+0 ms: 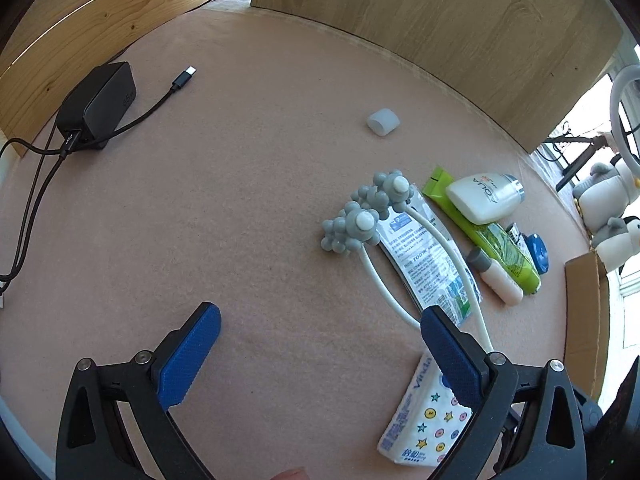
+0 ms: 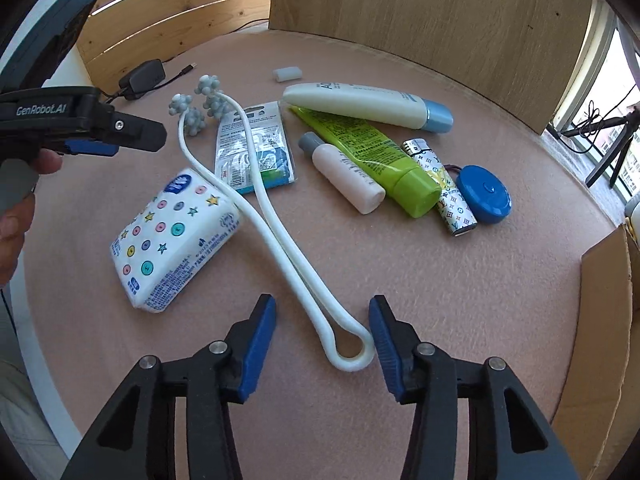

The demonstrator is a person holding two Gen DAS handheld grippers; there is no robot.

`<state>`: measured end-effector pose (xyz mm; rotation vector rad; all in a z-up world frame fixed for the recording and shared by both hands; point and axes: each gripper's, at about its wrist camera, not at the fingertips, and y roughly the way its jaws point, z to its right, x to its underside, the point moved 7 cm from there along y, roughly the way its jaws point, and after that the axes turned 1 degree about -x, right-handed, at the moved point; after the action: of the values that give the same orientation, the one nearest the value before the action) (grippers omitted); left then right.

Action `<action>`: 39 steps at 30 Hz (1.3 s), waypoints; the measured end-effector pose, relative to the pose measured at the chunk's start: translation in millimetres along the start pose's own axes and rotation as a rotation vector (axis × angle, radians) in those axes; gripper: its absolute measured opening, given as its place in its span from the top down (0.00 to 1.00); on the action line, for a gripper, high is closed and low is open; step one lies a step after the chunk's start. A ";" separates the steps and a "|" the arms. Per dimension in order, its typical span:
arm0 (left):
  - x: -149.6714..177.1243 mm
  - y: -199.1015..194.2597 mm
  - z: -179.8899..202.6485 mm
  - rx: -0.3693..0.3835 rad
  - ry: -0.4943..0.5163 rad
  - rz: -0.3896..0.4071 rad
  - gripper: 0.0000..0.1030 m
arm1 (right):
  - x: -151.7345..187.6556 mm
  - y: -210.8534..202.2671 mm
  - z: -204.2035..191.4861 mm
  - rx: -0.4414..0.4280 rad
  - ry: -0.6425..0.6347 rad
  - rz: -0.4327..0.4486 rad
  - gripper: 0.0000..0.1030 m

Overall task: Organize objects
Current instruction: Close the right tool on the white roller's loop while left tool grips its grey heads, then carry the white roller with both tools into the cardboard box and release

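A white massager [image 2: 280,232] with grey ball rollers [image 1: 360,220] lies across the pink mat. Its looped handle end [image 2: 352,356] sits between the jaws of my right gripper [image 2: 322,306], close to the right pad; the jaws stand apart and do not pinch it. A tissue pack [image 2: 176,236] printed with stars and buttons lies left of the handle. My left gripper [image 1: 320,314] hangs open above the mat, its right finger [image 1: 452,356] over the tissue pack [image 1: 424,416]. In the right wrist view the left gripper [image 2: 92,146] shows at the left edge, with a hand on it.
A foil packet [image 2: 256,148], white lotion tube [image 2: 360,104], green tube [image 2: 368,152], small bottle [image 2: 344,176], patterned lighter [image 2: 444,192] and blue tape measure [image 2: 484,194] lie grouped. A white cap [image 1: 383,121] and black charger [image 1: 96,104] sit farther off. A cardboard box [image 2: 600,320] stands right.
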<state>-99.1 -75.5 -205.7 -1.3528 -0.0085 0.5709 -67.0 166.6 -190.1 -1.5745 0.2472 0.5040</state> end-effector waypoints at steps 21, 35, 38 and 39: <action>1.0 11.0 27.7 -0.056 0.003 0.017 0.77 | 25.4 -17.8 -71.4 -0.033 0.047 0.044 0.81; -18.2 -32.2 40.3 0.000 0.059 0.093 0.91 | 19.8 -35.6 -69.9 -0.021 0.061 0.116 0.81; -24.9 -50.8 62.0 0.016 0.081 0.129 0.91 | 11.4 -47.0 -65.8 -0.010 0.062 0.146 0.81; -33.8 -56.2 67.8 0.020 0.091 0.144 0.91 | 8.8 -51.9 -64.4 -0.004 0.062 0.158 0.81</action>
<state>-129.0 -32.5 -127.3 -1.3656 0.1698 0.6279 -25.1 108.4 -148.0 -1.5839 0.4203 0.5793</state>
